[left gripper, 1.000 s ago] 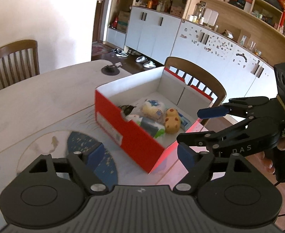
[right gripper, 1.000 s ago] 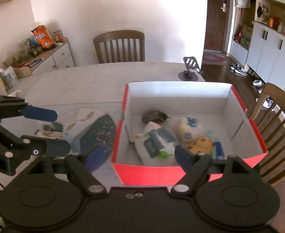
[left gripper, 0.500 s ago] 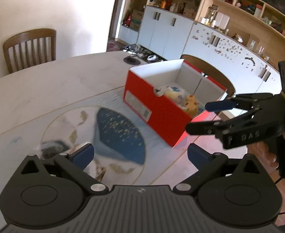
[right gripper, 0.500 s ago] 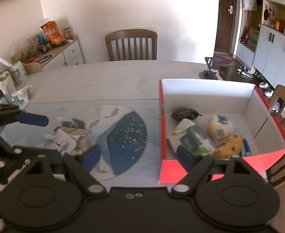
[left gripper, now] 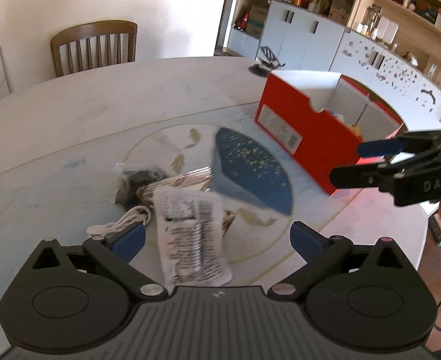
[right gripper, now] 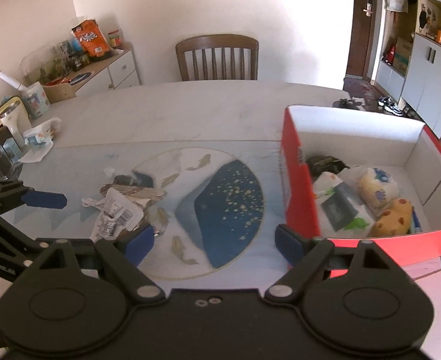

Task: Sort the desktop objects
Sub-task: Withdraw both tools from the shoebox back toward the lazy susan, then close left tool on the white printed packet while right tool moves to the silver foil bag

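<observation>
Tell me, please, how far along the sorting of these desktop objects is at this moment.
Partly done. Several items, including a yellow spotted toy and a white pouch, already lie in the red box. Nothing is in hand: the left gripper and right gripper are both open and empty. Left on the table: the printed white packet, a dark bag and a white cord.

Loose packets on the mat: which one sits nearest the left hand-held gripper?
The white printed packet, lying between the open fingers of the left hand-held gripper. The dark packet and the silvery one lie farther out.
</observation>
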Action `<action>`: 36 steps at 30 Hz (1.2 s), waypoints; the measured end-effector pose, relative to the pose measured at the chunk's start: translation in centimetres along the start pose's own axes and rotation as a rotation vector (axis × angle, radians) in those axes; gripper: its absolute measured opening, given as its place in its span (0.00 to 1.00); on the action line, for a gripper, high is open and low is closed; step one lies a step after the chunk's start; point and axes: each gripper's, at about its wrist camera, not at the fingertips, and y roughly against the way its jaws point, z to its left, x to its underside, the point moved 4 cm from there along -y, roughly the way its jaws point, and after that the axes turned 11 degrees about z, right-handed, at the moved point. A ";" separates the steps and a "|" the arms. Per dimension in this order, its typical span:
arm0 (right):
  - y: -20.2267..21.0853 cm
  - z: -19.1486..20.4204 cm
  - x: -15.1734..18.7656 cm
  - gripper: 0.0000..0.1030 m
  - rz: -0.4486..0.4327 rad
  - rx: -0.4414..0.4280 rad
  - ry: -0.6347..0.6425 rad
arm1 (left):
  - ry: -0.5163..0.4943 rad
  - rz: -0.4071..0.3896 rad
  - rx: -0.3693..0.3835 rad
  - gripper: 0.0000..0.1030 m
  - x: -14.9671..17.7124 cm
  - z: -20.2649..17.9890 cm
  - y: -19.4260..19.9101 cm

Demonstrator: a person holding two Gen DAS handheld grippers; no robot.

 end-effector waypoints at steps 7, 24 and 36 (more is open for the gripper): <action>-1.7 1.3 -0.3 0.85 0.023 -0.018 0.026 | 0.003 0.010 -0.014 1.00 0.9 0.8 -1.7; -4.9 2.5 -0.6 0.85 0.082 -0.042 0.058 | 0.017 0.002 -0.030 1.00 1.3 2.0 -5.1; -6.2 3.4 -0.8 0.85 0.103 -0.058 0.074 | 0.057 -0.027 -0.004 0.94 1.5 3.0 -5.3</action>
